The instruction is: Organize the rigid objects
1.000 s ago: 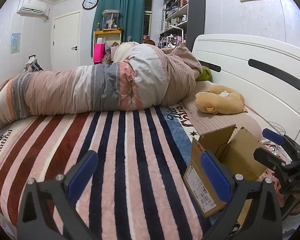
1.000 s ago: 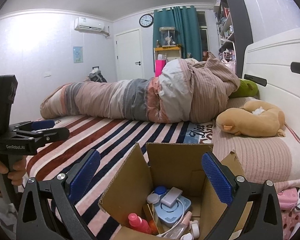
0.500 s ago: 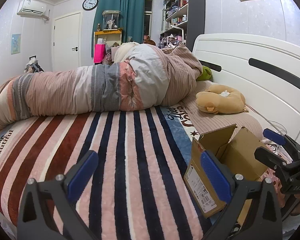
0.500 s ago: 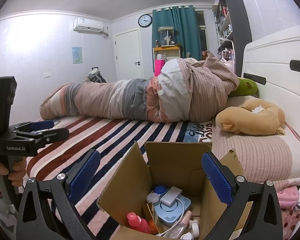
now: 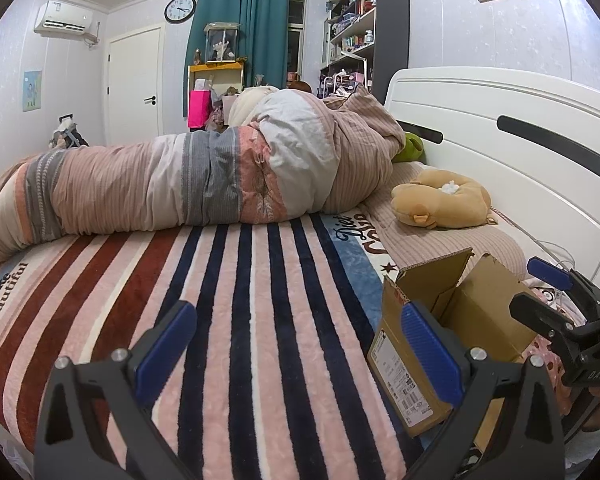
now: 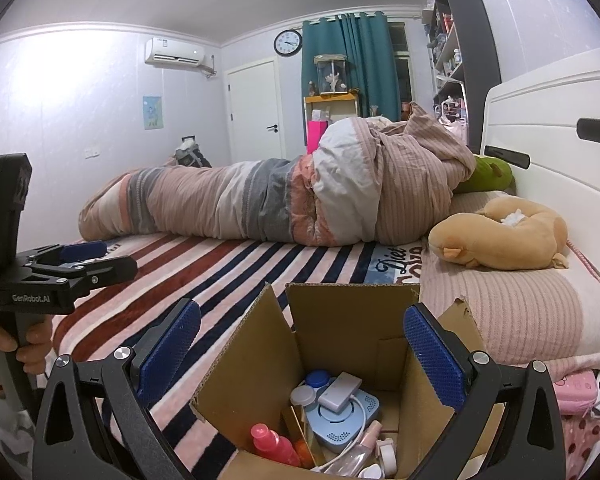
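An open cardboard box (image 6: pixel 340 332) stands on the striped bed blanket; it also shows at the right in the left wrist view (image 5: pixel 476 320). Inside it lie a red-capped bottle (image 6: pixel 274 444), a blue square device (image 6: pixel 344 416), a white adapter with a cable (image 6: pixel 340 386) and small jars. My right gripper (image 6: pixel 300 352) is open and empty, hovering over the box. My left gripper (image 5: pixel 296 348) is open and empty above the blanket, left of the box. Each gripper shows in the other's view: the left one (image 6: pixel 80 264) and the right one (image 5: pixel 556 296).
A rolled duvet (image 5: pixel 204 184) lies across the far side of the bed. A tan plush toy (image 6: pixel 500 236) rests on the pillow by the white headboard (image 5: pixel 500 140). A pink case (image 6: pixel 576 388) lies right of the box. The striped blanket (image 5: pixel 240 300) spreads to the left.
Both grippers stay open; the views shift only very slightly, with the right gripper drifting a little over the box.
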The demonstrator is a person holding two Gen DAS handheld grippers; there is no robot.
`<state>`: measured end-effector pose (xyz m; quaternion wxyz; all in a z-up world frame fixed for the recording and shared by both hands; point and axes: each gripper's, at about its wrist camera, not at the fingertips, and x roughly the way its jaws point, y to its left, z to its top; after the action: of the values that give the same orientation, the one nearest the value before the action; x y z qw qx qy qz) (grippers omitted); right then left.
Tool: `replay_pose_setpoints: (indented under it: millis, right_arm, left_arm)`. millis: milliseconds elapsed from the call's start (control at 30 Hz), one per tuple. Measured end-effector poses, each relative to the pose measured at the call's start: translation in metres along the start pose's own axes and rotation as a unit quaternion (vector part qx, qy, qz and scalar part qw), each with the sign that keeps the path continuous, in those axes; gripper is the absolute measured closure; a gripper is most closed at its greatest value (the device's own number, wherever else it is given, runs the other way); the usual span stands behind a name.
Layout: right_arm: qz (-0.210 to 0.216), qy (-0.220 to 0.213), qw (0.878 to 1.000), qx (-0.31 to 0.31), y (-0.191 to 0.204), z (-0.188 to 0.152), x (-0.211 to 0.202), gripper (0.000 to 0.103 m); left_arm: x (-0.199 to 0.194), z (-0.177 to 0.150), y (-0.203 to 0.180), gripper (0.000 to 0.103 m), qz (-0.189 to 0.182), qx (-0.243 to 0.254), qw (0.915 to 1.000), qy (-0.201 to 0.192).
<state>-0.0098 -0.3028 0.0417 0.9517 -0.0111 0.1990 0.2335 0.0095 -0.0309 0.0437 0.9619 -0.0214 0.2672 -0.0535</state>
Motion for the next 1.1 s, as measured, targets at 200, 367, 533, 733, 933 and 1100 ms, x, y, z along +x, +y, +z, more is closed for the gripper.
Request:
replay_pose_setpoints:
  millis: [200,367,533,733,933,1100]
  right_arm:
    - [-0.001,0.000,1.000,0.001,-0.0001,-0.0004,-0.0001,0.001]
    - [0.000,0.000,1.000,0.001,-0.0018,-0.0006,0.0000,0.001]
    - [-0.001,0.000,1.000,0.001,-0.0006,-0.0006,-0.0004,0.001]
    - [-0.002,0.000,1.000,0.001,-0.0002,-0.0007,-0.0007,0.001]
    - [-0.001,-0.001,1.000,0.001,-0.0012,-0.0007,-0.0008,0.001]
    - [-0.001,0.000,1.000,0.001,-0.0006,-0.0008,-0.0008,0.001]
  left_arm:
    - [-0.0004,0.0000,-0.0009,0.001,0.000,0.000,1.0000,-0.001]
    - [-0.0003,0.0001,0.0003,0.001,-0.001,0.001,1.0000,-0.001]
    - [-0.0005,-0.0003,-0.0003,0.001,-0.002,0.000,1.0000,-0.001]
    - [-0.0006,-0.0005,0.0000,0.001,-0.001,0.001,1.0000,-0.001]
    - [-0.0006,-0.0007,0.0005,0.001,-0.002,0.002,1.0000,-0.001]
    - [-0.0017,0.0006,0.0022,0.001,-0.001,0.002,1.0000,-0.003]
